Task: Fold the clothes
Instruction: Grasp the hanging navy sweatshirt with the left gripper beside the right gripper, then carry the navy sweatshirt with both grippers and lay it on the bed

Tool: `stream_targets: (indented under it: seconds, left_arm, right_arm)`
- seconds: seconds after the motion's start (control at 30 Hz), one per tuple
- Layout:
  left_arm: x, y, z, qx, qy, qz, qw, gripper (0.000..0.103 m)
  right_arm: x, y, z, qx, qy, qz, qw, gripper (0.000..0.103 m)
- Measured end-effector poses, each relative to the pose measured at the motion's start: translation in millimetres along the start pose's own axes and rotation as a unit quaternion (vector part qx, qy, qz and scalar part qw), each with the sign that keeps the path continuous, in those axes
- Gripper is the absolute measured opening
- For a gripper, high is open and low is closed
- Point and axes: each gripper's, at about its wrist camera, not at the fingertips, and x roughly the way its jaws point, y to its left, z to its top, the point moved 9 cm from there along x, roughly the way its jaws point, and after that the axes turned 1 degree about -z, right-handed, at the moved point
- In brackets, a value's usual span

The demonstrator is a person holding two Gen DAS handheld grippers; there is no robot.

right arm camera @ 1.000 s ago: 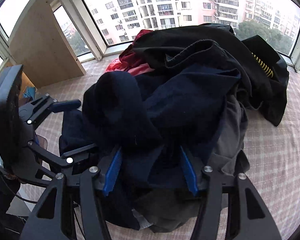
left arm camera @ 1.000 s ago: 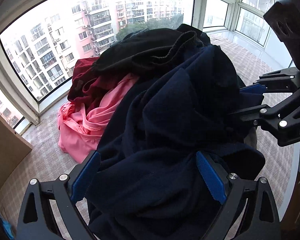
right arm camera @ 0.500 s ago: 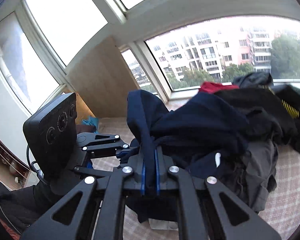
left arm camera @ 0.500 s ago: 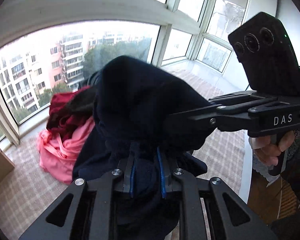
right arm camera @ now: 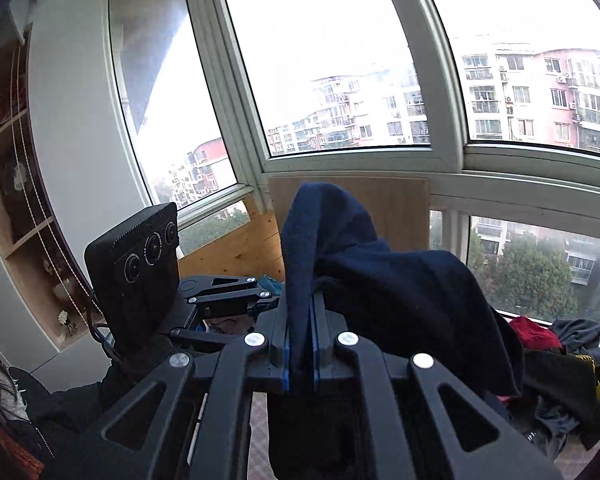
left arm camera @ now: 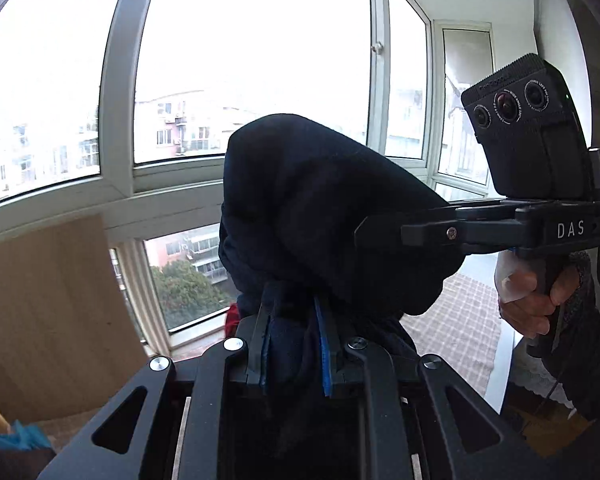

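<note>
In the left wrist view, a pale wooden board (left arm camera: 48, 312) leans against the window frame (left arm camera: 118, 112) at the left edge, with a scrap of blue-green cloth (left arm camera: 18, 438) at the lower left corner; at bottom centre the left gripper (left arm camera: 296, 354) is clamped on a thick fold of the navy garment (left arm camera: 320, 216), which bulges up into the middle of the frame and hides most of the window behind it; to the right, the right gripper's black body reaches into the same cloth from the side, its fingertips buried in the fabric, and a hand (left arm camera: 532, 300) holds its handle at the right edge. In the right wrist view, the left gripper's camera block sits at middle left; at bottom centre the right gripper (right arm camera: 300, 356) pinches a thin edge of the garment, its blue pads nearly together; at the lower right, a pile of dark and red clothes (right arm camera: 560, 364) lies on the checked surface (right arm camera: 580, 464) below the window
</note>
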Motion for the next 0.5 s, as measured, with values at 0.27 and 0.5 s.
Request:
stream_targets:
  seconds: [0.27, 0.5]
  left_arm:
    - [-89, 84, -48, -0.020, 0.033, 0.100, 0.9942, 0.016]
    - [-129, 97, -203, -0.071, 0.187, 0.084, 0.9762, 0.016]
  right_arm:
    - [81, 57, -5, -0.002, 0.037, 0.045, 0.998, 0.007]
    - [112, 11, -181, 0.040, 0.202, -0.035, 0.978, 0.007]
